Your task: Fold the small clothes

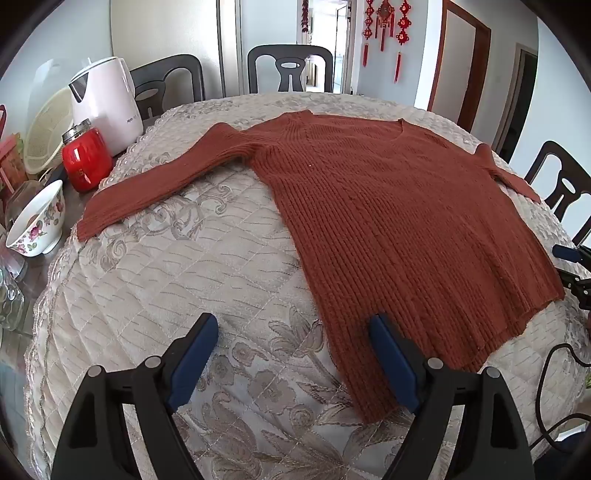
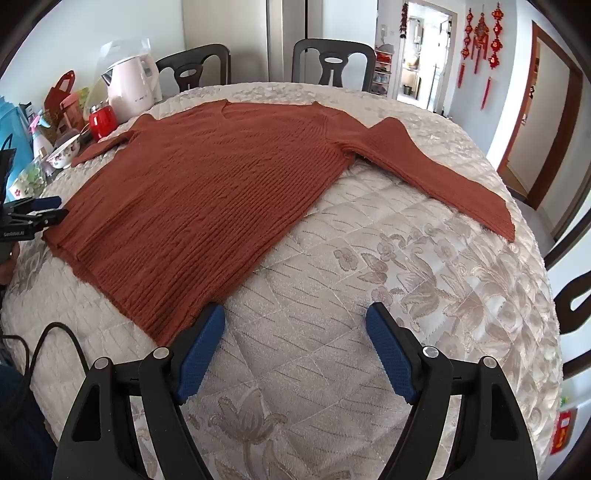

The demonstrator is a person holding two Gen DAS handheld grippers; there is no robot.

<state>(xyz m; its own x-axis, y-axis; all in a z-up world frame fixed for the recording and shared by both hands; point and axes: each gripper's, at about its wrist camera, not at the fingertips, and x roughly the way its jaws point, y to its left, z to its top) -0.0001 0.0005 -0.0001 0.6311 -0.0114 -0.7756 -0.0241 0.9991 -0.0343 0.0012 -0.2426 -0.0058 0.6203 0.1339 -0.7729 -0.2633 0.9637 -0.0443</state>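
A rust-red knitted sweater (image 1: pixel 388 206) lies spread flat, front up, on the quilted cover (image 1: pixel 177 280) of the bench, its V-neck toward the far chairs and its hem toward the camera.

In the left wrist view, the left gripper (image 1: pixel 293 354) hangs above the near edge of the bench with its jaws wide apart and nothing between them; the blue pad of one finger shows over the hem corner of the sweater, the other over bare cover. This view shows one sleeve (image 1: pixel 155 184) stretched out full length toward the clutter at the bench's side: a white kettle (image 1: pixel 105 96), a red jar (image 1: pixel 85 158) and a flowered bowl (image 1: pixel 37 221). The opposite sleeve is only a short piece at the far right edge. A dark chair (image 1: pixel 290 68) stands behind the bench, and red knot ornaments (image 1: pixel 384 26) hang on the wall.

The right wrist view turns this around. Here the other sleeve (image 2: pixel 443 177) is seen whole, running out over the cover toward a doorway (image 2: pixel 546 147), while the sleeve by the kettle is mostly hidden behind the body. The right gripper (image 2: pixel 295 350) also has its jaws wide apart and empty, one pad just beside the hem, the other over bare cover. At the left edge of this view the left gripper appears from the side, near the hem's other corner. A black cable (image 2: pixel 48 332) curls over the near edge of the bench.
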